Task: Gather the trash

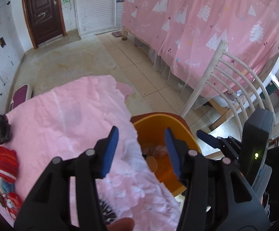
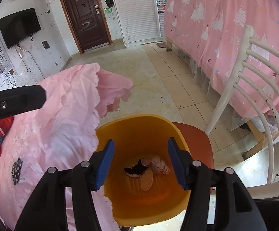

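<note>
An orange bin (image 2: 139, 129) stands beside the pink-clothed table (image 2: 58, 127). At its bottom lie crumpled trash pieces (image 2: 155, 166), black and pink, and a round ridged disc (image 2: 147, 179). My right gripper (image 2: 140, 163) hangs open above the bin's mouth with nothing between its fingers. My left gripper (image 1: 141, 150) is open too, empty, over the table's edge and the bin (image 1: 158, 121). On the table's left side lie a dark fuzzy lump (image 1: 2, 129), a red knitted piece (image 1: 5, 163) and a red wrapper (image 1: 12, 204). A black-and-white patterned scrap (image 2: 17, 170) lies nearer.
The bin rests on a reddish chair seat (image 2: 195, 140) with a white slatted back (image 2: 255, 88). A bed draped in pink patterned cloth (image 2: 226, 28) fills the right. Tiled floor (image 2: 149, 73) runs to a brown door (image 2: 85, 17). A person's fingertip (image 1: 120, 224) shows at the bottom.
</note>
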`<state>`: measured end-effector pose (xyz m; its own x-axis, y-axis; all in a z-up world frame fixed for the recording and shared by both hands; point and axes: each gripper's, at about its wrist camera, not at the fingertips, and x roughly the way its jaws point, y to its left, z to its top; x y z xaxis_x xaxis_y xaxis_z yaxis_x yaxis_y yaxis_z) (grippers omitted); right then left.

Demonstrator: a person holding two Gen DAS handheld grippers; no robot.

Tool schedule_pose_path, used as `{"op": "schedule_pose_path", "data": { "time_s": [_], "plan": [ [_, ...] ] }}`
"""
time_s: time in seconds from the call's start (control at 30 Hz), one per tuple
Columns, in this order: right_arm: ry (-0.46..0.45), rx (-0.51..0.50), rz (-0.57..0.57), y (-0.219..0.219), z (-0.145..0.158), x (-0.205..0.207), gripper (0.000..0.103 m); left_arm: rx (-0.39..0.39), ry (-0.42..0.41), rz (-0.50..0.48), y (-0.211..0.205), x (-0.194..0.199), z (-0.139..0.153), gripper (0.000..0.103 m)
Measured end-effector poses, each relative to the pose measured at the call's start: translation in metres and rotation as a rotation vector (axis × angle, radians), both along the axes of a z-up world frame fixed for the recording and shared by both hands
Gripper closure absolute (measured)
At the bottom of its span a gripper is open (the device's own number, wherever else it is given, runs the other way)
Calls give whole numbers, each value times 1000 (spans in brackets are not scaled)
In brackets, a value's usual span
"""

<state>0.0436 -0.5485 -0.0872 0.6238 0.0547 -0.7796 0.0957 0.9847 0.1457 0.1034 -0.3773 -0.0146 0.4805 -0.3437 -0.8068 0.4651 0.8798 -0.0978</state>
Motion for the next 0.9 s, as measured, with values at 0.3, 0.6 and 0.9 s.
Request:
{"op": "schedule_pose_path", "data": {
  "time_s": [0.3, 0.6, 0.9],
  "plan": [
    [-33, -39, 49, 38, 27, 6, 56, -29, -50, 57, 55, -6, 26, 55],
    [-69, -66, 133, 100, 54, 18, 56, -22, -92, 164, 129, -3, 41, 55],
    [-79, -98, 239, 177, 67, 30, 56, -9, -98, 277, 213, 5, 41, 54]
  ]
}}
